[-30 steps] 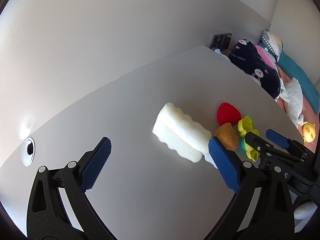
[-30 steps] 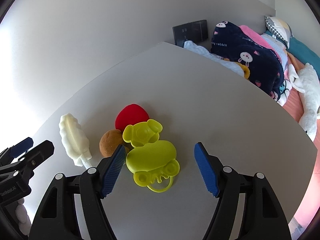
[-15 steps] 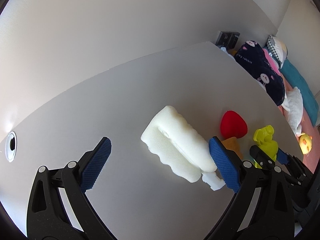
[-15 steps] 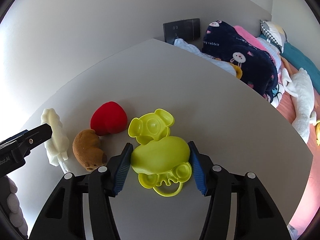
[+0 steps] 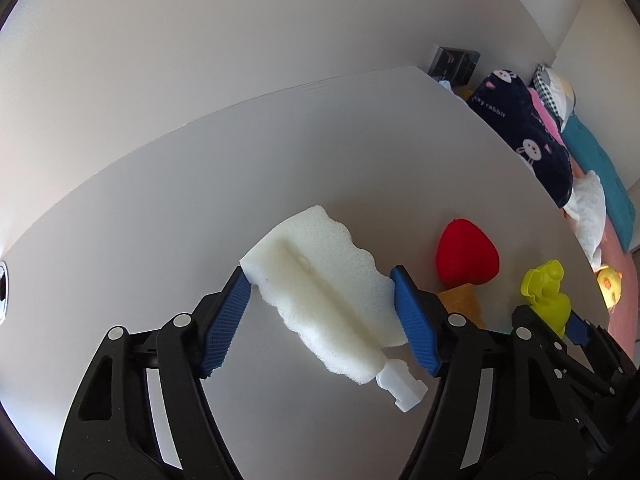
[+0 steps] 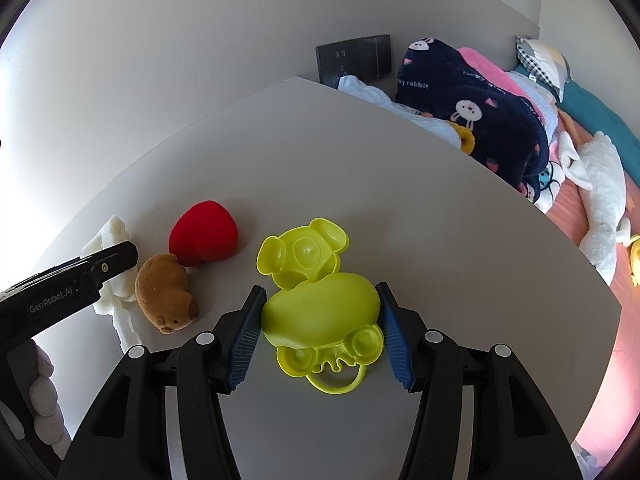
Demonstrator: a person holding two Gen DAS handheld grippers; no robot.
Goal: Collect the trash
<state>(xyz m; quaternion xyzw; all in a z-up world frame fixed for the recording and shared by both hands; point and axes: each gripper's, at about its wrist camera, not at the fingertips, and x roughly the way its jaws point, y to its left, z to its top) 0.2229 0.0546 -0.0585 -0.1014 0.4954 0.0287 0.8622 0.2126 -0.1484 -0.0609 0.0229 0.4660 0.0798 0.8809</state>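
My left gripper (image 5: 320,300) is shut on a white foam block (image 5: 320,284) with a white plastic stub at its near end, on the grey table (image 5: 280,152). My right gripper (image 6: 320,324) is shut on a yellow-green plastic animal-shaped case (image 6: 320,312); its open lid (image 6: 304,252) lies flat beyond it. A red soft toy (image 6: 202,236) and a brown plush toy (image 6: 164,292) lie between the two grippers. In the left wrist view the red toy (image 5: 466,256) sits right of the foam, and the yellow-green case (image 5: 546,292) shows in the right gripper.
The table's right edge (image 6: 520,200) borders a bed with a dark blue rabbit-print blanket (image 6: 480,112), a white plush (image 6: 600,184) and pillows. A dark wall panel (image 6: 354,56) is at the far corner. A cable hole (image 5: 2,292) is at the table's left.
Both grippers moved forward and closed: the left one onto the white foam block, the right one onto the yellow-green case.
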